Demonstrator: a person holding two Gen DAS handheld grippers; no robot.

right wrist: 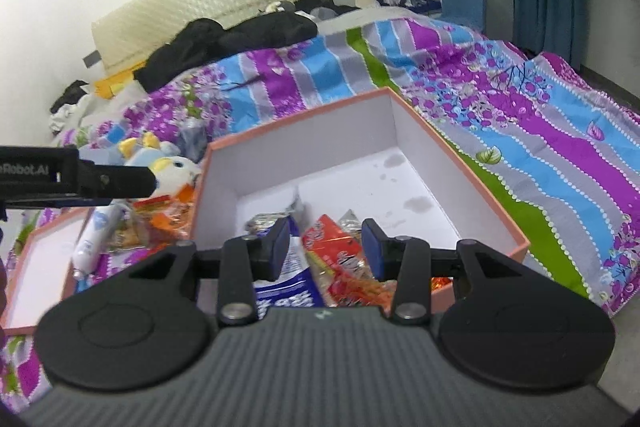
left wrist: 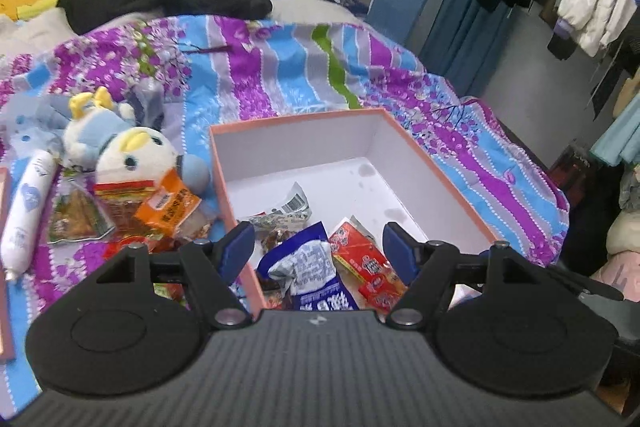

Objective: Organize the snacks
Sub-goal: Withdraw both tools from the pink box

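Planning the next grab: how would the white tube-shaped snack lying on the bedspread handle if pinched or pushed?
The white tube snack is round and lies flat, so it would likely roll if nudged. Its glossy wrapper may slip between pads. It looks plump, probably fairly firm.

Both wrist views look down close over the pink box (left wrist: 224, 187) (right wrist: 200, 195) on the bed, sharing it.

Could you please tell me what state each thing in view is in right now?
Left gripper: open, holding nothing.
Right gripper: open, holding nothing.
Pink box: open, partly filled.
Red snack packet: lying in the box.
Blue-and-white packet: crumpled, in the box.
Orange packet: outside, on the bedspread.
Box lid: off, lying inside-up.
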